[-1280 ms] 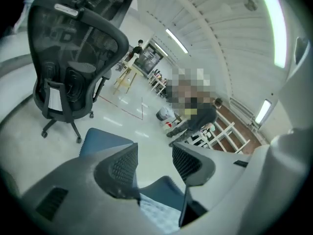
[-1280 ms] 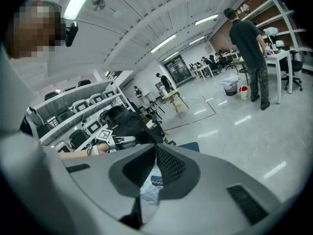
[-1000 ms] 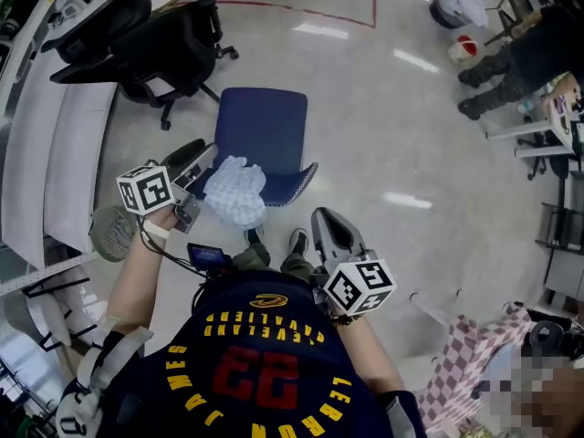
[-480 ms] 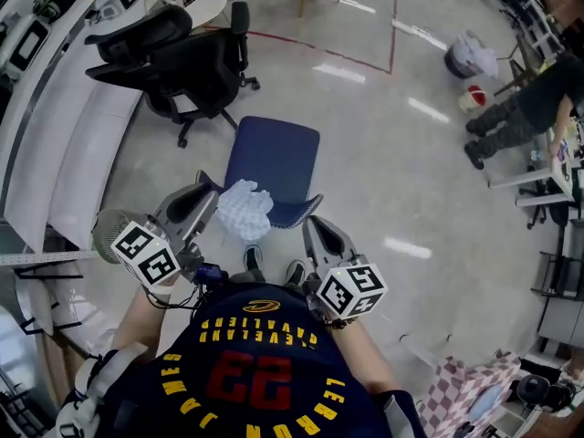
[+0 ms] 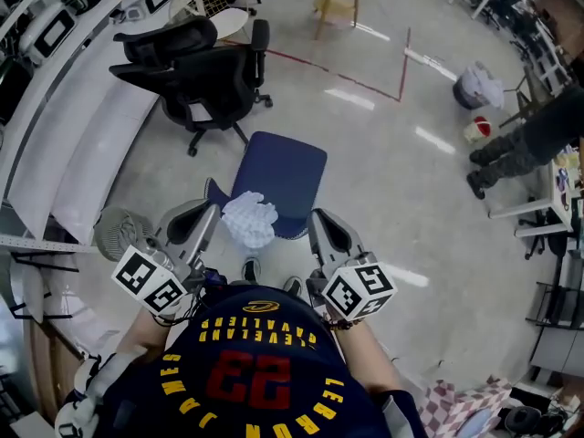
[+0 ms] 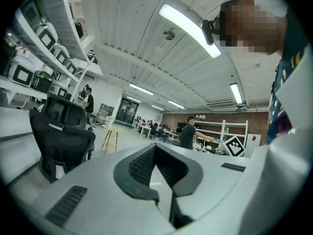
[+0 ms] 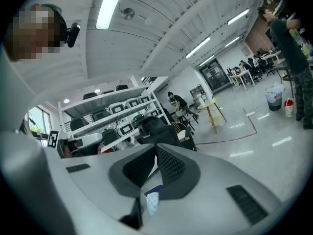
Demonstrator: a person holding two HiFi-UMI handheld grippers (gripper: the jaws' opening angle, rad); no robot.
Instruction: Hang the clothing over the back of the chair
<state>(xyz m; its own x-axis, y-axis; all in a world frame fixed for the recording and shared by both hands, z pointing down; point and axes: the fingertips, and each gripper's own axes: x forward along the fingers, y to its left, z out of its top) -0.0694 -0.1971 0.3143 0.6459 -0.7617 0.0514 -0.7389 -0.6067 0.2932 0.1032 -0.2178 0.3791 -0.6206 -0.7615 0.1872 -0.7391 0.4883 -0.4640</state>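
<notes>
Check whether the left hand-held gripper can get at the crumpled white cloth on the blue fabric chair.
Probably yes. The left hand-held gripper sits just beside the crumpled white cloth on the blue fabric chair, nothing between them. Its jaws have just closed empty, so must open first.

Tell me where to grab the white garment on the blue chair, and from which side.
Pinch a raised fold on top of the white garment, coming down from above on the person's side. It lies bunched in a heap at the near edge of the blue chair, with no hem or collar showing, so a top fold is probably the easiest hold.
</notes>
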